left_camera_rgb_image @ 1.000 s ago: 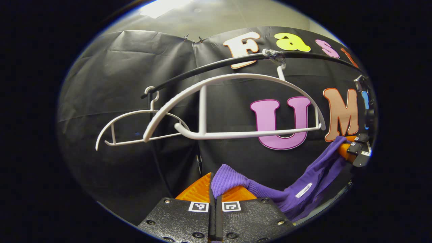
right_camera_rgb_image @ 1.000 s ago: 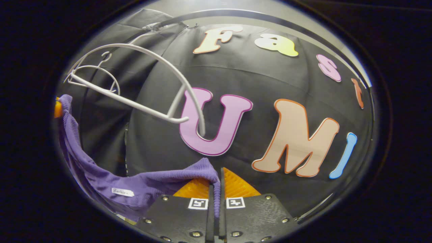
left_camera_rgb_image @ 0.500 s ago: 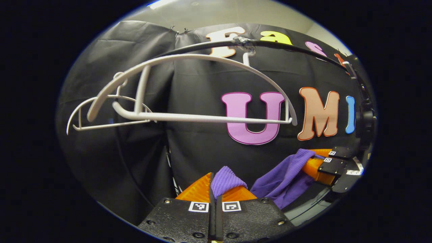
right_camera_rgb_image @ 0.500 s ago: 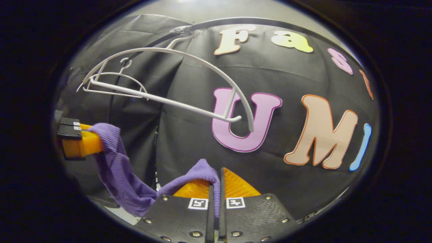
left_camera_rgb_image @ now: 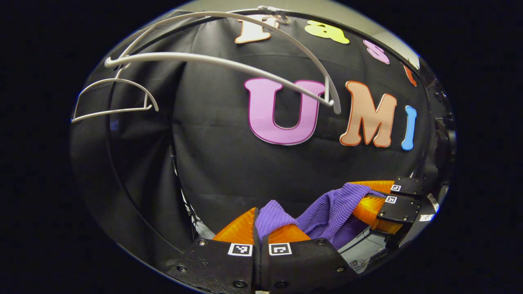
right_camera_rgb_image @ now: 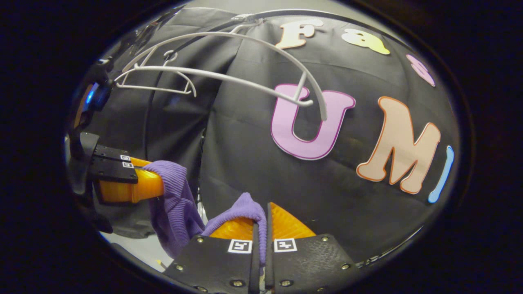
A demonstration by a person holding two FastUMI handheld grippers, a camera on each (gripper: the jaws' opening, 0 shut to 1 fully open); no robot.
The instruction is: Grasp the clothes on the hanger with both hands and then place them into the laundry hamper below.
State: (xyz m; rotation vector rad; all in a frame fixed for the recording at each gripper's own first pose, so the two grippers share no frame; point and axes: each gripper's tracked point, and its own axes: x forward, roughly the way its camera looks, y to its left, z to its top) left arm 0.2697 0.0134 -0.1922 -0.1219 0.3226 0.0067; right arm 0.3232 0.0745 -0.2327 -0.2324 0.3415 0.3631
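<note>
With the purple garment (left_camera_rgb_image: 327,206) pinched in both the left tongs (left_camera_rgb_image: 260,218) and the right tongs (right_camera_rgb_image: 261,216), it has been carried lower, well beneath the bare hanger (left_camera_rgb_image: 229,61), so lowering toward the hamper is judged underway.

Ribbed purple knit garment (left_camera_rgb_image: 327,206), smooth matt white hanger (left_camera_rgb_image: 229,63)
</note>
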